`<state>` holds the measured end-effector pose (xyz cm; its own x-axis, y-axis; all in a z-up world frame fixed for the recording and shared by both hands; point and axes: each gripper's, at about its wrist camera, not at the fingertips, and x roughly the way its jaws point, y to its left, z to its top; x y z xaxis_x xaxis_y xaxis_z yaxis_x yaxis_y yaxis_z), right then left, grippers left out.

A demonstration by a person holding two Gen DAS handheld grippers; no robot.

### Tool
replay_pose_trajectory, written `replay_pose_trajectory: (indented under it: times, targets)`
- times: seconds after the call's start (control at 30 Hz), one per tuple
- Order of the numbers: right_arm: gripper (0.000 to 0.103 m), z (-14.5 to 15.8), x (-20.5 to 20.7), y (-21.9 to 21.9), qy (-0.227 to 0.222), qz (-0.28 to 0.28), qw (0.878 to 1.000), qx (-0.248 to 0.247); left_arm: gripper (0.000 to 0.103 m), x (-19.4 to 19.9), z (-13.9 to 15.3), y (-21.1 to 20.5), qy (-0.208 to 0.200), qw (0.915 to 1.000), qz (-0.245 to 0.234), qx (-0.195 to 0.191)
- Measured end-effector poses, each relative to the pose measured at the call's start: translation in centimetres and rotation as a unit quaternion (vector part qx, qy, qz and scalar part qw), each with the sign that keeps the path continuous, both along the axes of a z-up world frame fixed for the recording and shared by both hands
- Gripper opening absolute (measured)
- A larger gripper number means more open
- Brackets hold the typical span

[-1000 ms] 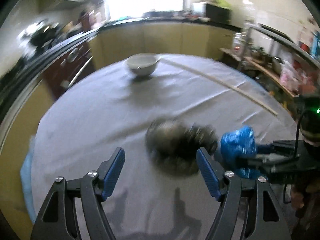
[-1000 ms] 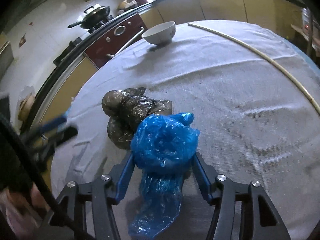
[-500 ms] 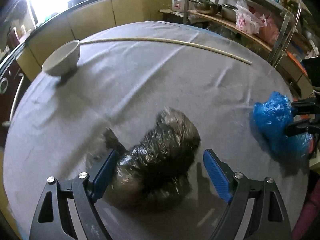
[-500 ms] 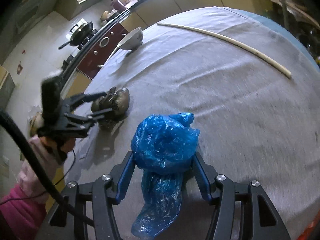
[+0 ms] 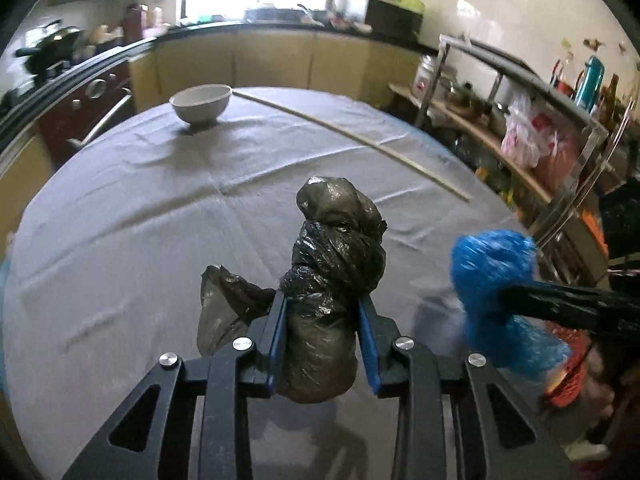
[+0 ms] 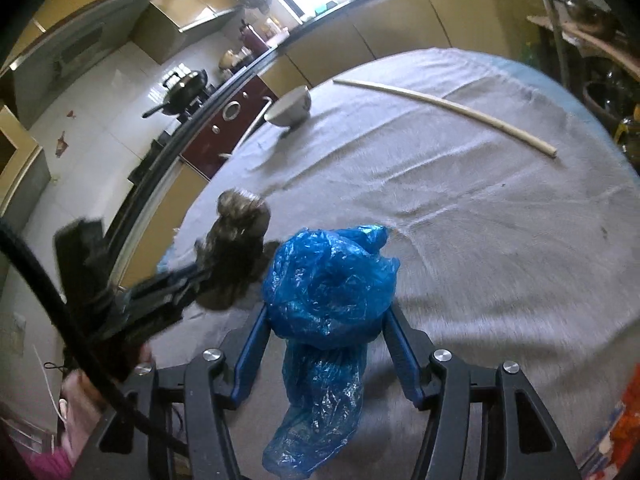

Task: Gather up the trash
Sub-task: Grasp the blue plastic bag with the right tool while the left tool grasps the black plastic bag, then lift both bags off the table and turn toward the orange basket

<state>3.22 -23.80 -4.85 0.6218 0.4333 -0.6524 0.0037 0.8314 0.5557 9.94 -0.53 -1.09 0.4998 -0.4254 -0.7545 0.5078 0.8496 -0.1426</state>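
Kitchen: yellow cabinets run along the far wall under a bright window; a dark red oven front sits on the left, a wire shelf rack crowded with pots and bags on the right.
Table (image 5: 120,208): round, covered with a creased grey cloth; its far edge lies close to the cabinets, its right edge close to the rack.
Open cloth: the whole middle of the table is bare, from the two bags out to the bowl and the stick.
White bowl (image 5: 201,103): upright near the far left edge, well apart from both bags.
Pale stick (image 5: 352,140): lies on the cloth, running from just beside the bowl toward the right edge.
Left hand-held gripper (image 5: 322,300): its jaws are closing, and the blue pads already press both sides of the black trash bag (image 5: 336,248); the bag's knotted top stands up beyond the fingertips and a loose flap hangs to the left.
Right hand-held gripper (image 6: 324,312): jaws partly apart, clamped on the blue trash bag (image 6: 328,280); the bag bulges above the pads and its tail droops between the arms.
Bag heights: whether either bag is clear of the cloth cannot be told.
Spacing: the two hand-held grippers are side by side near the table's near edge, bags near each other but apart.
Person: a hand and pink sleeve (image 6: 48,460) show at the lower left of the right wrist view, behind a black cable.
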Motion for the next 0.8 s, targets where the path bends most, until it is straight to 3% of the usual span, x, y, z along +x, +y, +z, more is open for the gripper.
replay_pose_trajectory:
  times: [0.2,0.4,0.8]
  targets:
    - [0.061,2.1,-4.4,-0.1,-0.026,-0.007,1.0,-0.01,0.034,-6.9,3.3,0.9,-0.047,0.9981,0.035,-0.016]
    - [0.061,4.5,-8.7,0.0,-0.057,-0.011,0.998,-0.014,0.034,-10.6,5.7,0.9,-0.087,0.9933,0.073,-0.023]
    - [0.061,9.9,-15.8,0.4,-0.127,-0.032,0.991,-0.019,0.034,-18.2,11.7,3.2,-0.162,0.9817,0.096,-0.029]
